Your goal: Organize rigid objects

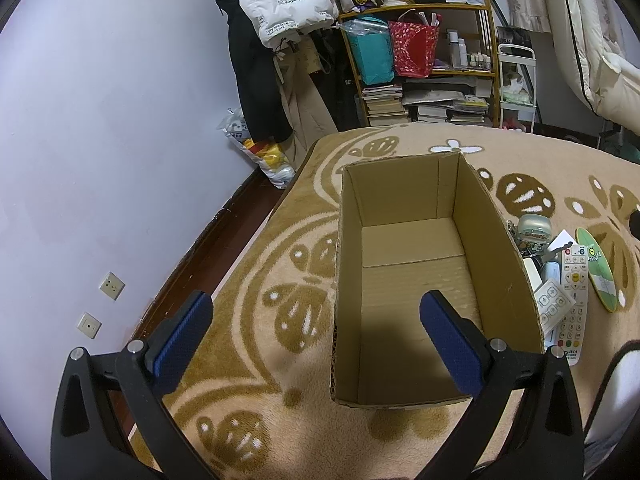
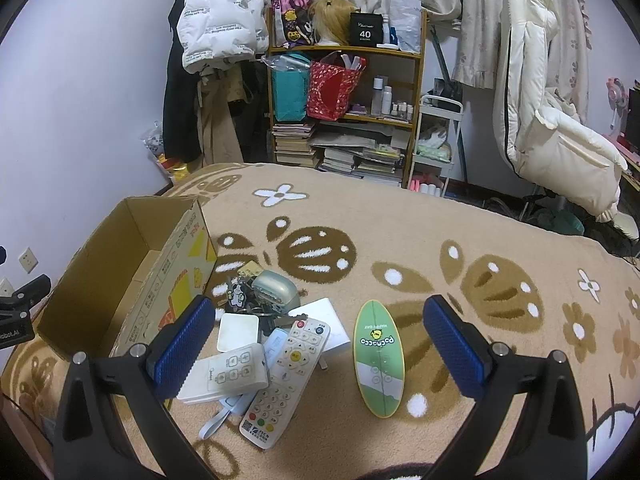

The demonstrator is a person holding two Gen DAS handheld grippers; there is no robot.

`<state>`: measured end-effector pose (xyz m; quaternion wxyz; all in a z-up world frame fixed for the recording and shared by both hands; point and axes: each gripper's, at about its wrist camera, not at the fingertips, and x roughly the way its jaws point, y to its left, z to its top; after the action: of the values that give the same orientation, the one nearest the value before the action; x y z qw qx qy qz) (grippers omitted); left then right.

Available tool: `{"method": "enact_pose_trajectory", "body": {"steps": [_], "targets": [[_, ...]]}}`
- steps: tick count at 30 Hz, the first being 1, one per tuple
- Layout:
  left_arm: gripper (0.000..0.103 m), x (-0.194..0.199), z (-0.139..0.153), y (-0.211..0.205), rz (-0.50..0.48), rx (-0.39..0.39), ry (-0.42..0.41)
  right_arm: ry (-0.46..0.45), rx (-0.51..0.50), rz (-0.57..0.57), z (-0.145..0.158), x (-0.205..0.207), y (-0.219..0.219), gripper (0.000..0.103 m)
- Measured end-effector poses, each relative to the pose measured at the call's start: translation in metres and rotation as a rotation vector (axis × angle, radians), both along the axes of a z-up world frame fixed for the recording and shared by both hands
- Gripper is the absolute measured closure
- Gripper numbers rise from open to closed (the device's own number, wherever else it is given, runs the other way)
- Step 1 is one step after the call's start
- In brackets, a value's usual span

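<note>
Rigid objects are lying in a loose heap on the patterned rug (image 2: 400, 220), just right of the open cardboard box (image 2: 132, 280), and I am hovering over both with nothing in hand. Going left to right: my left gripper (image 1: 316, 340) is hanging over the near left corner of the box, jaws spread wide and empty, one finger outside the wall and one above the bare cardboard floor. The box looks light and stiff, so it may slide on the pile if nudged. Beside it, the heap is mixing a small white remote (image 2: 226, 372) lying partly over a longer white remote control (image 2: 286, 376), a white square case (image 2: 238, 332), a silvery rounded gadget (image 2: 276, 290) and what looks like a bunch of keys with charms (image 2: 240, 294). I am judging these as light, hard plastic, smooth enough to slip, best pinched across their narrow sides; the long remote near its middle. Set apart to the right, a flat green surfboard-shaped item (image 2: 380, 360) is lying low on the rug, thin and awkward to get under, so I would take it by its long edges. My right gripper (image 2: 318, 348) is poised above this spread, jaws wide and holding nothing.
</note>
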<state>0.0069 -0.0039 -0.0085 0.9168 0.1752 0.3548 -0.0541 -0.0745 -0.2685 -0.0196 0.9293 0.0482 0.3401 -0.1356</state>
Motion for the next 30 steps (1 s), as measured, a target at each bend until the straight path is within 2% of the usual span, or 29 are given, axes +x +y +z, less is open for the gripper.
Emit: {"method": "enact_pose_trajectory", "body": {"steps": [30], "targets": [[0.001, 0.0010, -0.0025, -0.0006, -0.002, 0.005, 0.007, -0.004, 0.000, -0.012, -0.0002, -0.0012, -0.0033, 0.000]]}}
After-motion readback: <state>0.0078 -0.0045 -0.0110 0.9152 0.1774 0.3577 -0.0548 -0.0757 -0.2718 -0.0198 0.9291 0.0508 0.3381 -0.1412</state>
